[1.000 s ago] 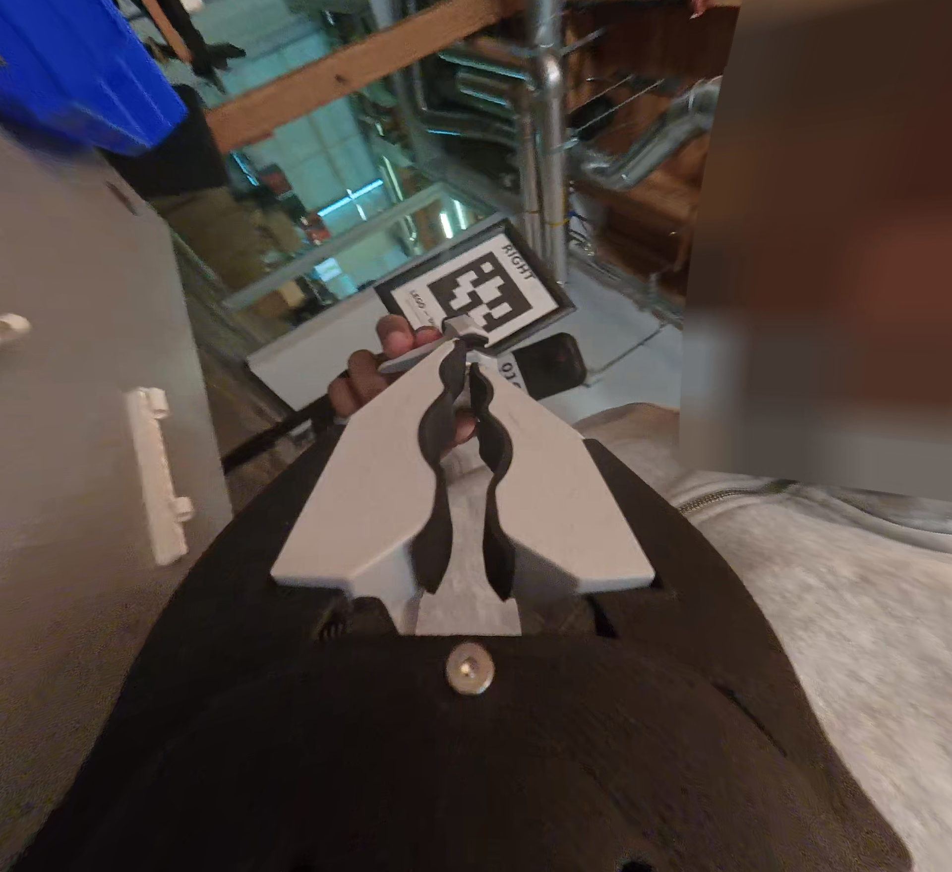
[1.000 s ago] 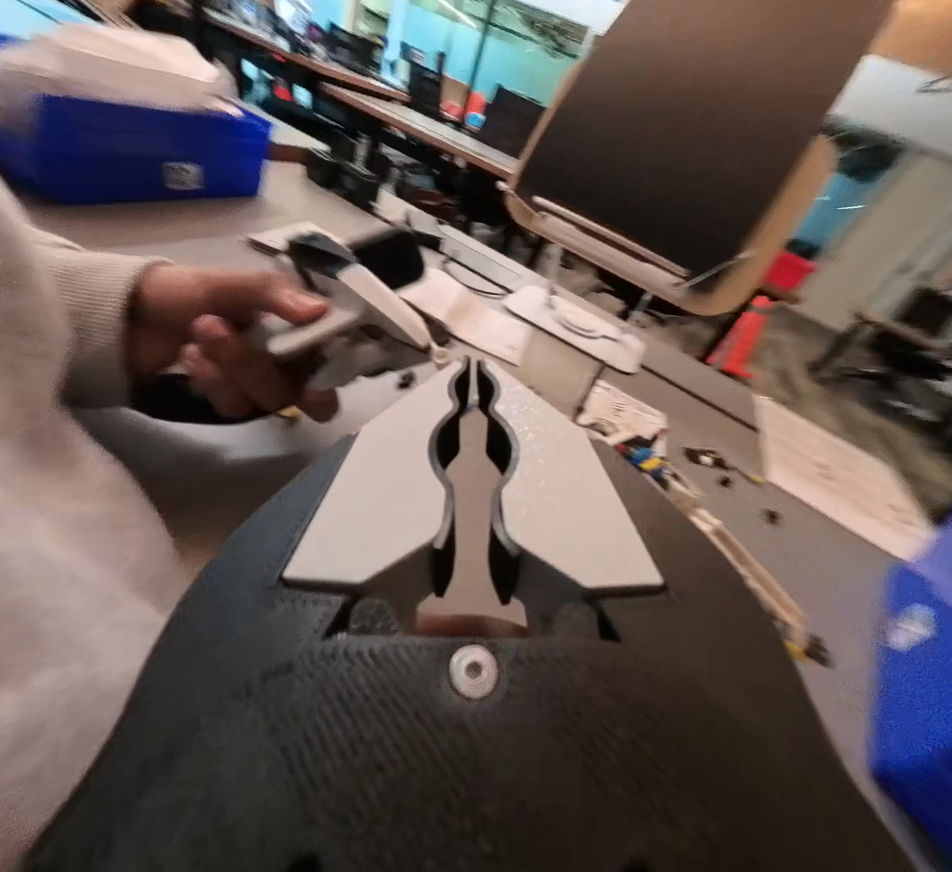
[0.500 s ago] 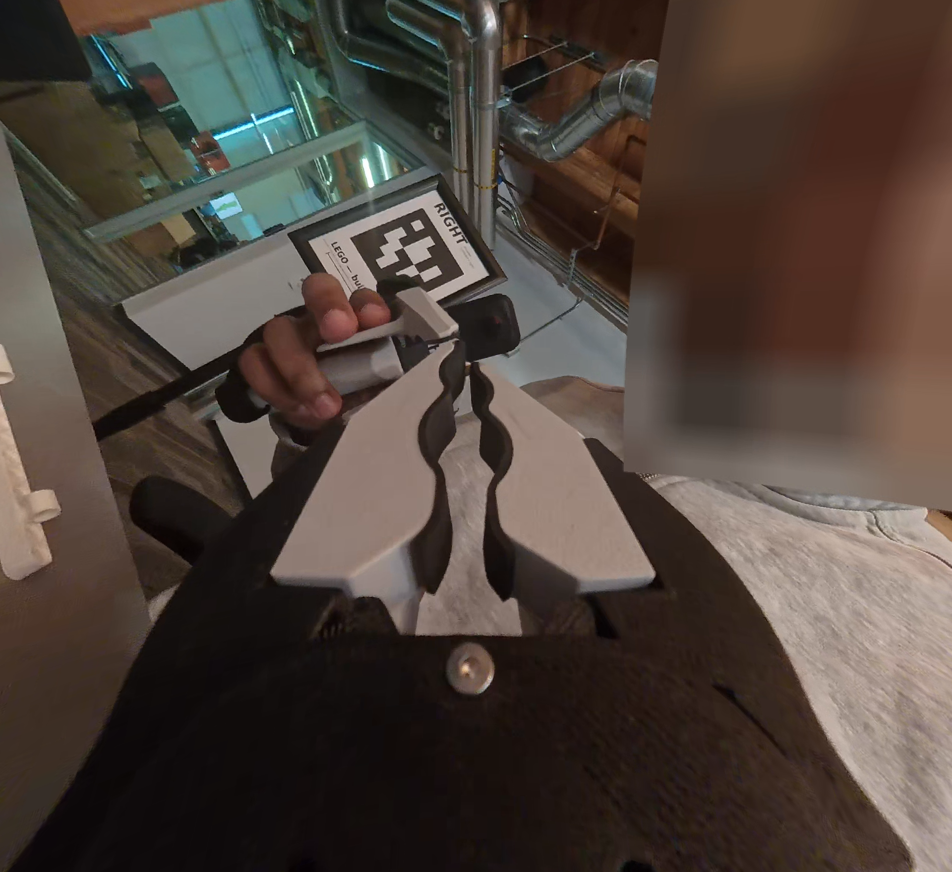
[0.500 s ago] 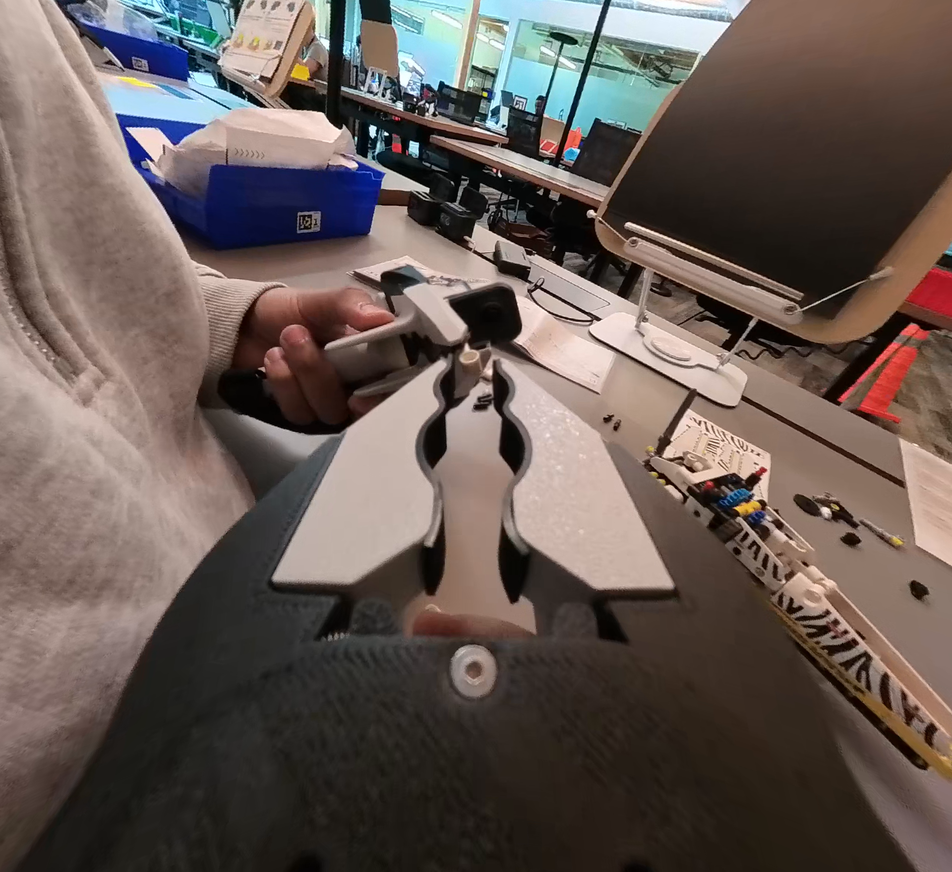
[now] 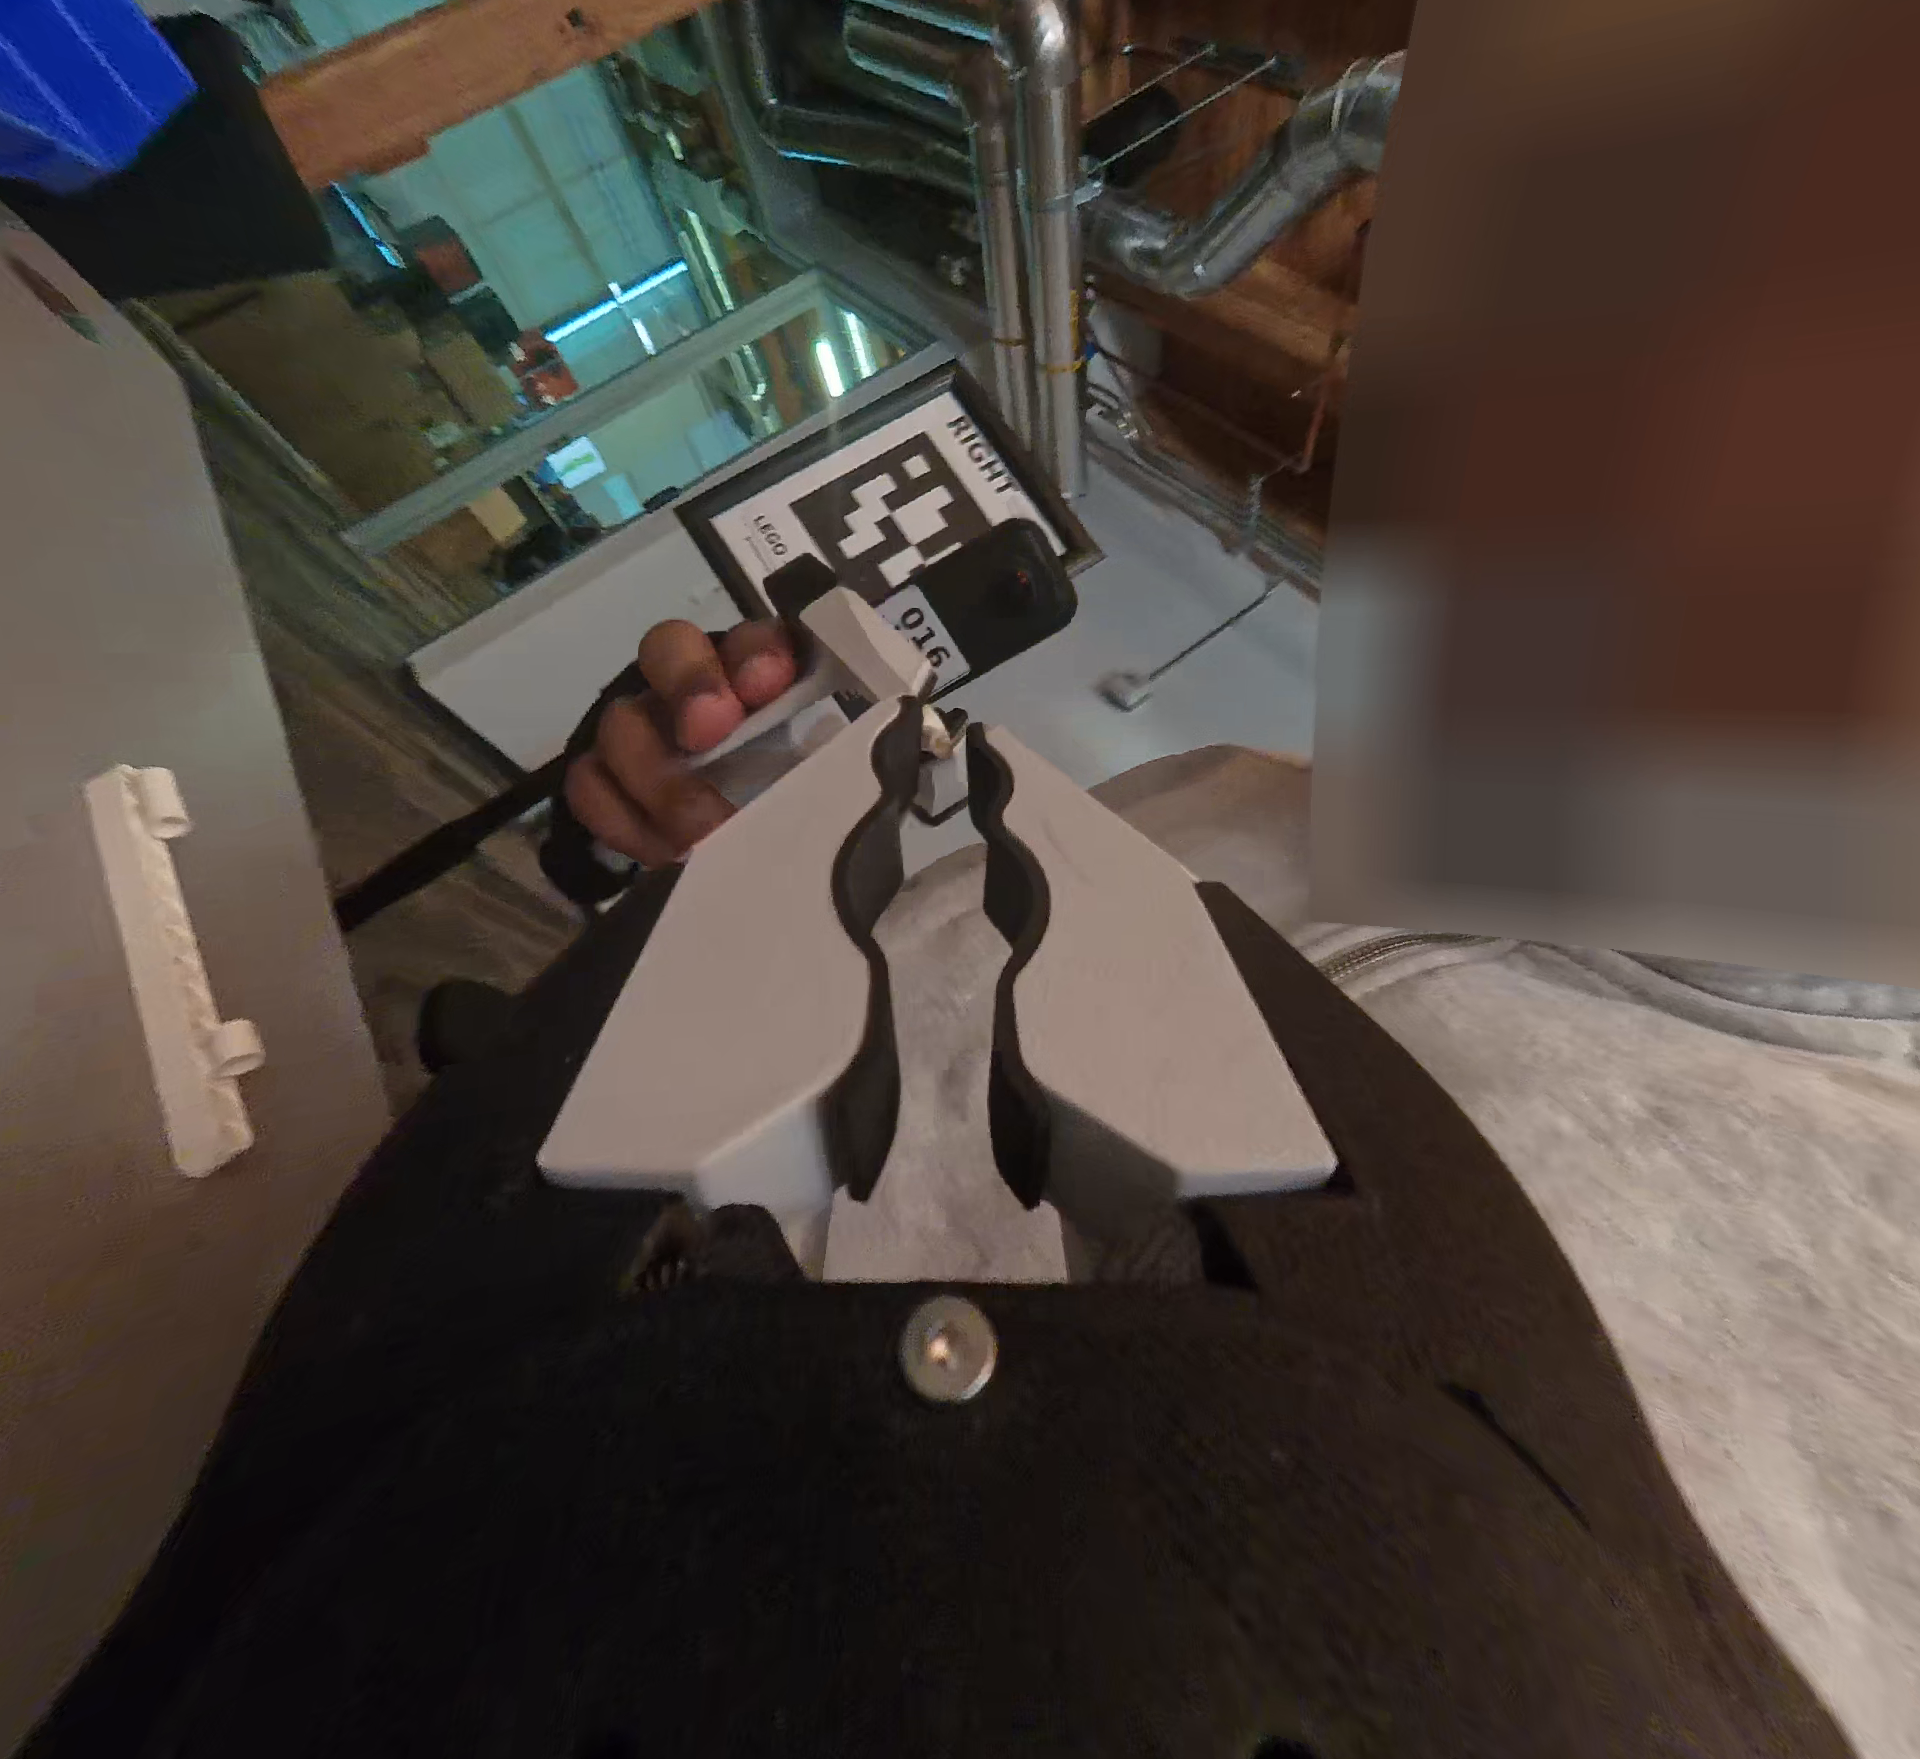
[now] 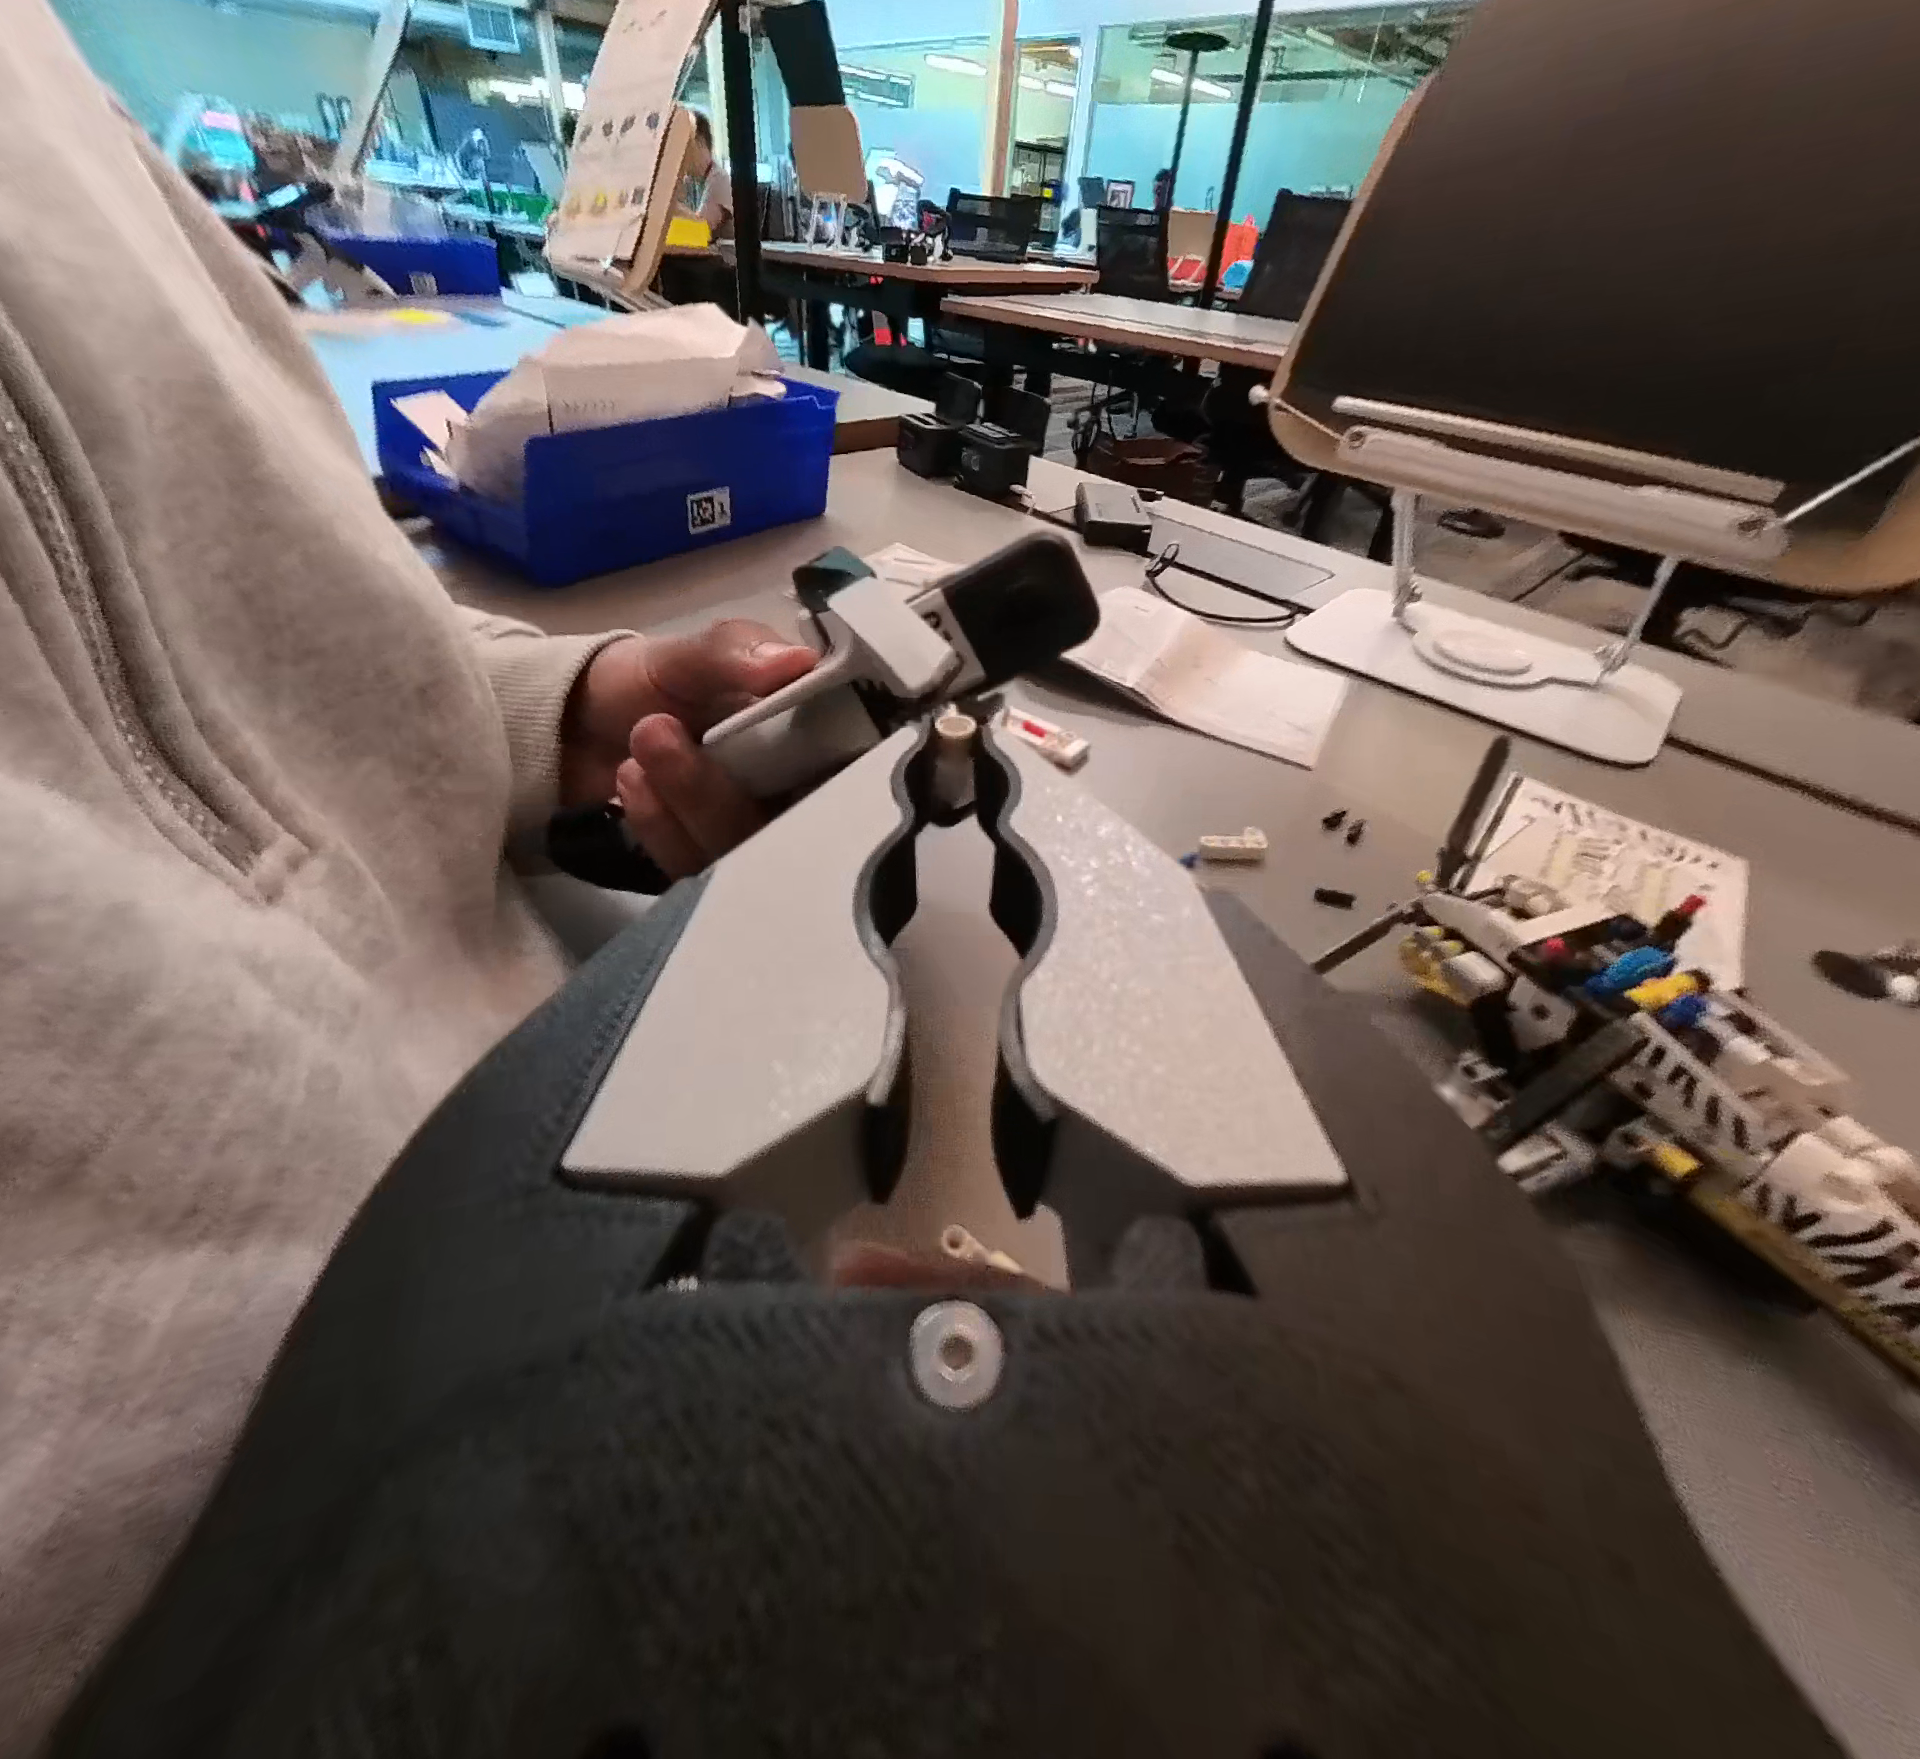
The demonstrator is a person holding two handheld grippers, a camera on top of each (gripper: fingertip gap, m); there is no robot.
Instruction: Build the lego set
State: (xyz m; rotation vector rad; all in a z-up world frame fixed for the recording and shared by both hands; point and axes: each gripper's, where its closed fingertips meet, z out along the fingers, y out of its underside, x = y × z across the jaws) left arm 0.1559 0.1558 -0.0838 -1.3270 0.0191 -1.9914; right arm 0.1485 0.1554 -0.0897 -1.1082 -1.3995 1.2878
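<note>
Item: cream peg (image 6: 954, 753), upright, clamped at right gripper (image 6: 948, 764) tips; left gripper (image 5: 940, 735) tip-to-tip w/ it, jaws slightly apart, grip unclear.

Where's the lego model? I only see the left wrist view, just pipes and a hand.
Observer: The model lies on the table, at the right of the right wrist view.
Child: Any spare pieces?
Observer: A white piece lies loose on the table, left of the model.
Child: What's in the blue bin?
Observer: Crumpled white paper fills the bin.
</note>
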